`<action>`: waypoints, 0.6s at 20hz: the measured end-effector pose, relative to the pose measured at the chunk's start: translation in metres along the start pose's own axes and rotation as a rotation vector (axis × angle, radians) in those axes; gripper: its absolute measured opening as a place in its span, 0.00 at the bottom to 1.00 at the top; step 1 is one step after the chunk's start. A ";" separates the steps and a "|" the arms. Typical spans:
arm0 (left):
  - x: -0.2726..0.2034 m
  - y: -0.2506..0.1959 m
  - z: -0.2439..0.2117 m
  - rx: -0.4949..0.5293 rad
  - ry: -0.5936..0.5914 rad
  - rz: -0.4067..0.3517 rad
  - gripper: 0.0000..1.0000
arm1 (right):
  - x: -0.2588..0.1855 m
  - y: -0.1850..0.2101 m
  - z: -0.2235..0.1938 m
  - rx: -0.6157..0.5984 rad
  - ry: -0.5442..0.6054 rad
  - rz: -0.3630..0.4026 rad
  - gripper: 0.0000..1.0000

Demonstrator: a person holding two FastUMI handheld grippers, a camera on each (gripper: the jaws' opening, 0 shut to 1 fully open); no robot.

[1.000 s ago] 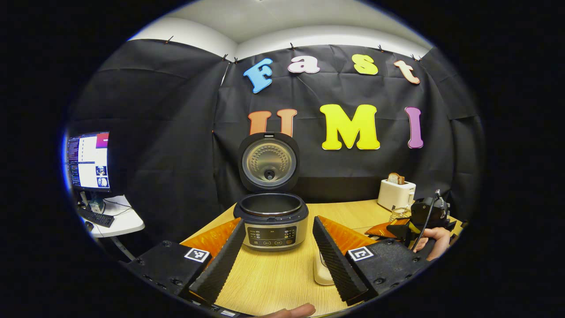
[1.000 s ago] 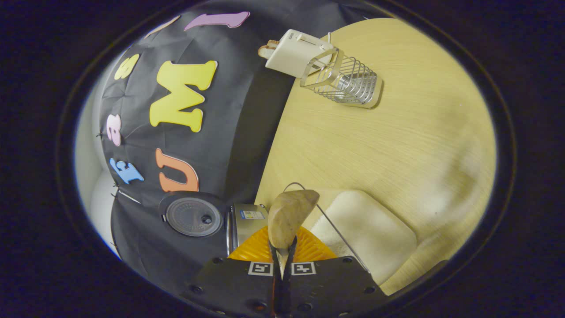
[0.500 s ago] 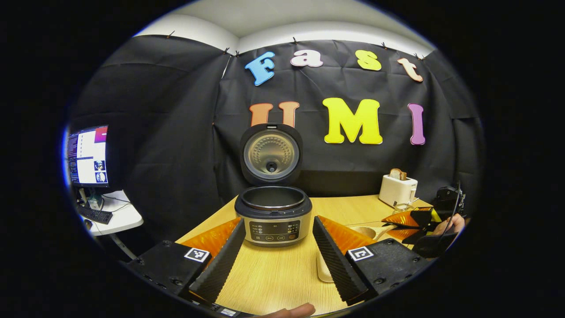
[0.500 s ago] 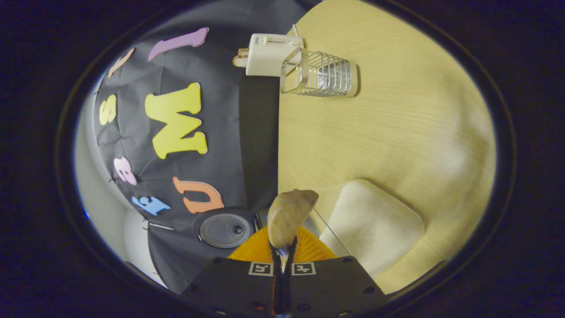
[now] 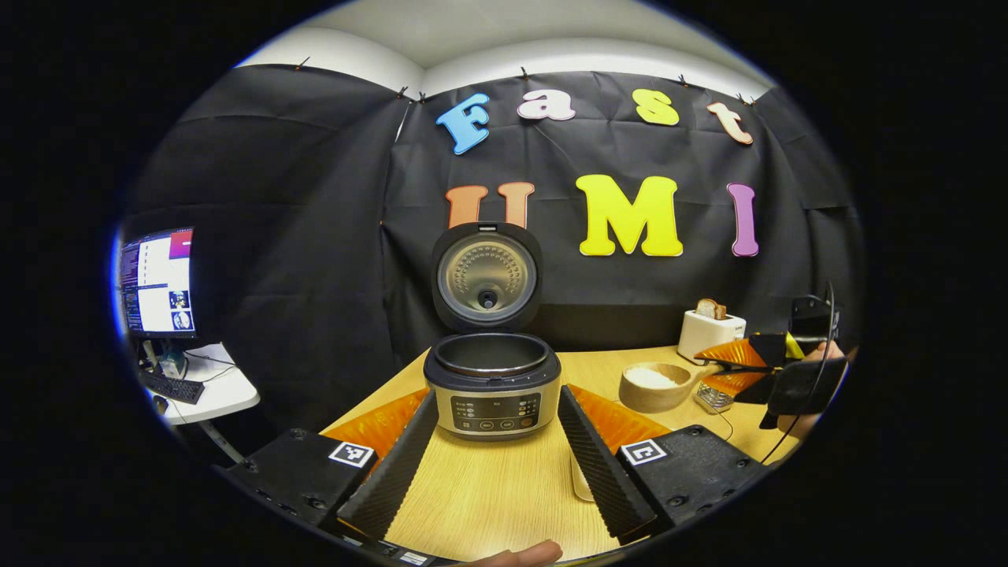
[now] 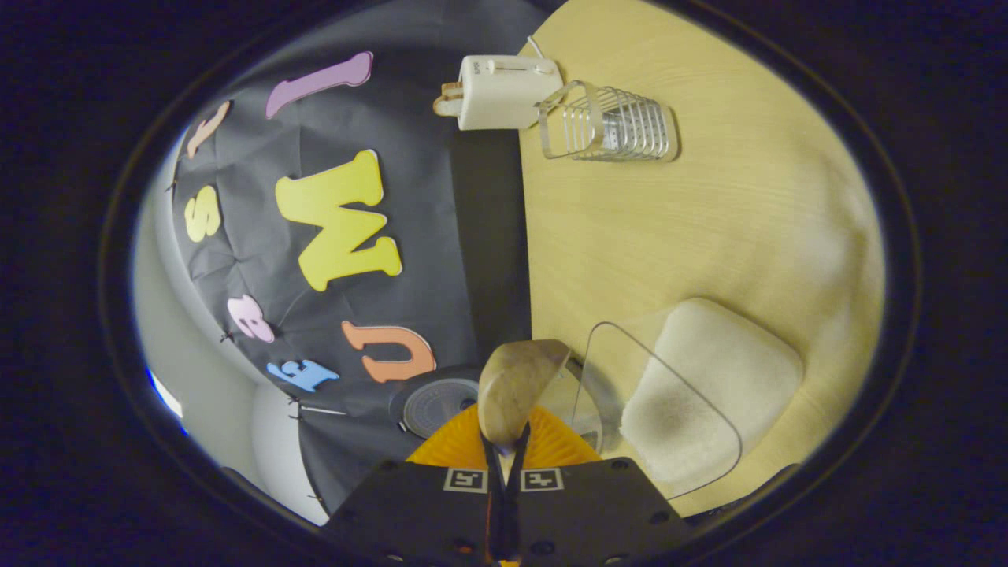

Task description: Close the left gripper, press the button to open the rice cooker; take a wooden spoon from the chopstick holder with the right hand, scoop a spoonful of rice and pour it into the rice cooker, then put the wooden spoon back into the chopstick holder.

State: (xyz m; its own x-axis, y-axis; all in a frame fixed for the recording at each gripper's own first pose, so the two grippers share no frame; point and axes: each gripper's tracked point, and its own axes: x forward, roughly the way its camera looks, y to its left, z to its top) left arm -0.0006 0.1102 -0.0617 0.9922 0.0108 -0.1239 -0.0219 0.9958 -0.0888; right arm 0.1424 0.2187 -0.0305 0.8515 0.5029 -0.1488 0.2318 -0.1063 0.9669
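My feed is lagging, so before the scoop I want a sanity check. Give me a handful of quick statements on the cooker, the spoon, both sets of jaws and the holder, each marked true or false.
1. The rice cooker has its lid up. True.
2. The right gripper holds nothing. False: its jaws are clamped on the wooden spoon.
3. The left gripper has its jaws shut. False: they stand wide apart, framing the cooker.
4. The wire chopstick holder stands beside the toaster. True.
5. The wooden bowl is empty. False: something white lies in it, presumably the rice.
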 end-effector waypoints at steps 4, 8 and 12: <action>-0.003 0.010 0.000 0.011 0.001 -0.004 0.98 | 0.023 0.038 -0.024 -0.076 -0.002 0.010 0.00; -0.003 0.024 -0.002 -0.007 0.009 0.002 0.98 | 0.059 0.072 -0.060 -0.140 0.027 0.010 0.00; -0.003 0.040 -0.003 -0.025 0.010 0.021 0.98 | 0.094 0.100 -0.097 -0.209 0.049 -0.003 0.00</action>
State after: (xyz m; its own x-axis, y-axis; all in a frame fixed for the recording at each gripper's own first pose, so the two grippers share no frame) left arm -0.0045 0.1494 -0.0682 0.9903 0.0306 -0.1358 -0.0458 0.9928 -0.1105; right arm 0.2006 0.3386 0.0726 0.8259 0.5444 -0.1466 0.1277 0.0727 0.9891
